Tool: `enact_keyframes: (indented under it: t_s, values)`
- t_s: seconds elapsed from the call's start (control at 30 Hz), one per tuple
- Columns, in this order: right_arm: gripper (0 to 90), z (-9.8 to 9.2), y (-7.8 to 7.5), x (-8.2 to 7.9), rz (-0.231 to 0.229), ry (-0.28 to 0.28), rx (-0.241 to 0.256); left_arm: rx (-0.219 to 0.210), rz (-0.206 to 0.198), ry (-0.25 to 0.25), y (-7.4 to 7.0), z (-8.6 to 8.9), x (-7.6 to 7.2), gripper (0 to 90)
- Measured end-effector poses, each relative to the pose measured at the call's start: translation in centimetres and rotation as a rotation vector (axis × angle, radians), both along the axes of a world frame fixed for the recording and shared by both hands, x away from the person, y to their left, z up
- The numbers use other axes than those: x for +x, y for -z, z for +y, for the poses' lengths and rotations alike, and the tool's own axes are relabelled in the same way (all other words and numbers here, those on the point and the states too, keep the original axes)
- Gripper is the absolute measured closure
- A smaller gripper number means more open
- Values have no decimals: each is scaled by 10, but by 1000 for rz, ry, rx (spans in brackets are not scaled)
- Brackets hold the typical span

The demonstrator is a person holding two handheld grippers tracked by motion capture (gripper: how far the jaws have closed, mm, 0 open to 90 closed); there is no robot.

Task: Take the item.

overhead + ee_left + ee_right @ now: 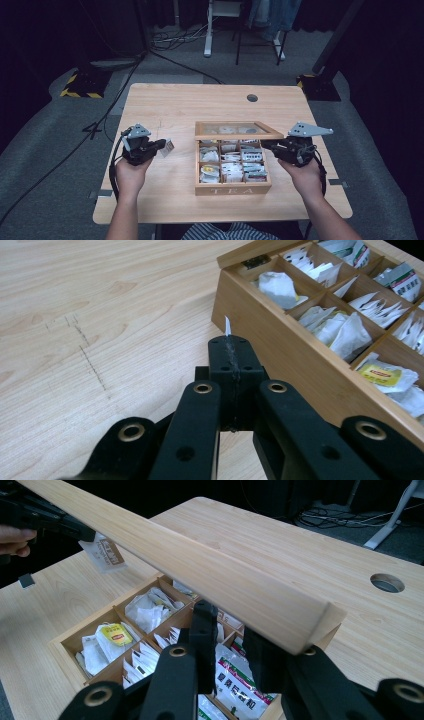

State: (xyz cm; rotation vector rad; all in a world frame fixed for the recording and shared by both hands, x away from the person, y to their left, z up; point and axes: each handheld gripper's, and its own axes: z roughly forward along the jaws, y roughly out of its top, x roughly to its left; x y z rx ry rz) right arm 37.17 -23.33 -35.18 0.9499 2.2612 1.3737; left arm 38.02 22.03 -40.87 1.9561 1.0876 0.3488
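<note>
Your left gripper (230, 347) pinches a small white paper tea bag (167, 147) above the table, left of the compartmented wooden tea box (232, 187); your right gripper (227, 630) clasps its glass-paned wooden lid (200, 565), half-raised; loosen there and it could drop shut.

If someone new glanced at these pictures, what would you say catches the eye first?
Probably the wooden tea box at the middle of the table, its compartments packed with tea bags. The right gripper holds its lid up at the box's right side, while the left gripper pinches one tea bag left of the box.
</note>
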Motion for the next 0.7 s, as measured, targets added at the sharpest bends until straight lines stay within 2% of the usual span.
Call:
enact_keyframes:
  t_s: [0.3,0.43,0.7]
  values:
    - [748,0,0,0,1,-1,1,8,35,-7,14,2,7,900]
    - [748,0,0,0,3,-1,1,-10,48,-15,18,4,9,900]
    - [748,0,0,0,1,-2,0,-12,79,-13,27,7,13,900]
